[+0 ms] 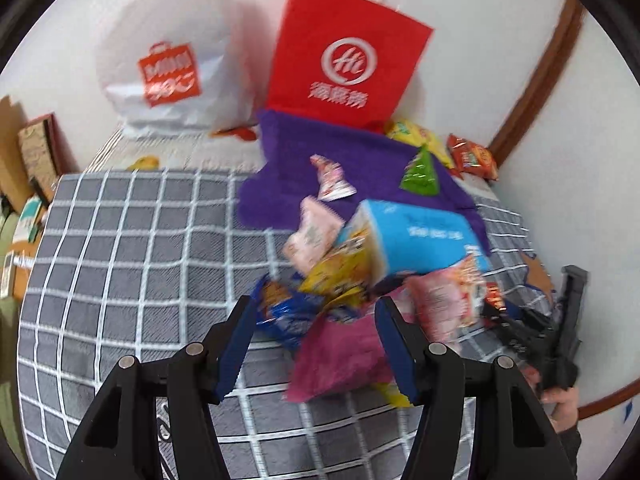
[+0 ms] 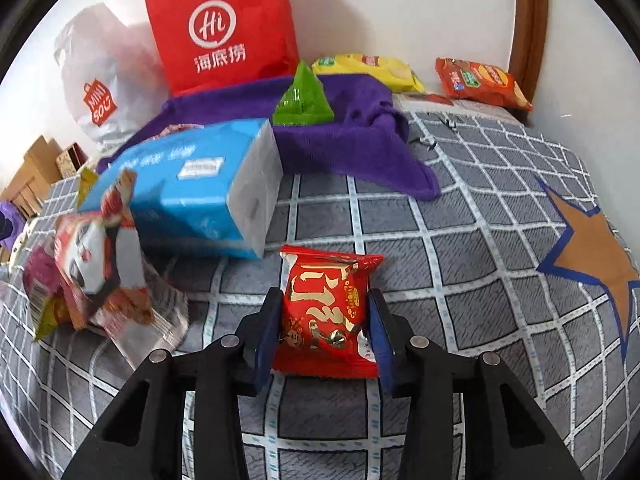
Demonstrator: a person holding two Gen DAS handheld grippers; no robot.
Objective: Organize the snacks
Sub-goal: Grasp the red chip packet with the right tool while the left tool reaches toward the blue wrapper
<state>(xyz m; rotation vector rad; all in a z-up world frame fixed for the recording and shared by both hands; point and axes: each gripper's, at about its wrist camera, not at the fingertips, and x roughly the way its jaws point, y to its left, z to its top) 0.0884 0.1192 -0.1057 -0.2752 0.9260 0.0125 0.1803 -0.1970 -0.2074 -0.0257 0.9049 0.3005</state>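
right tongs (image 2: 323,322): we read them clenched on the red snack packet (image 2: 322,312), lower centre, flat on the bed, ready to lift for sorting.
left tongs (image 1: 314,340): released, nothing held, above the snack pile (image 1: 360,272).
surface: grey checked bedspread (image 2: 460,320), purple towel (image 2: 360,120) upper centre.
room: red paper bag (image 2: 224,28) against white wall, likely the destination.

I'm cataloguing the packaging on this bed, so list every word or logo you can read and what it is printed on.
"Hi" in a circle, with "海底捞" below: red paper bag.
"MINISO": orange logo on the white plastic bag.
Large gold characters on the red snack packet between the right gripper pads: too stylised to read.
Blue box, panda packet, yellow chip bag, orange chip bag: print too blurred or small.
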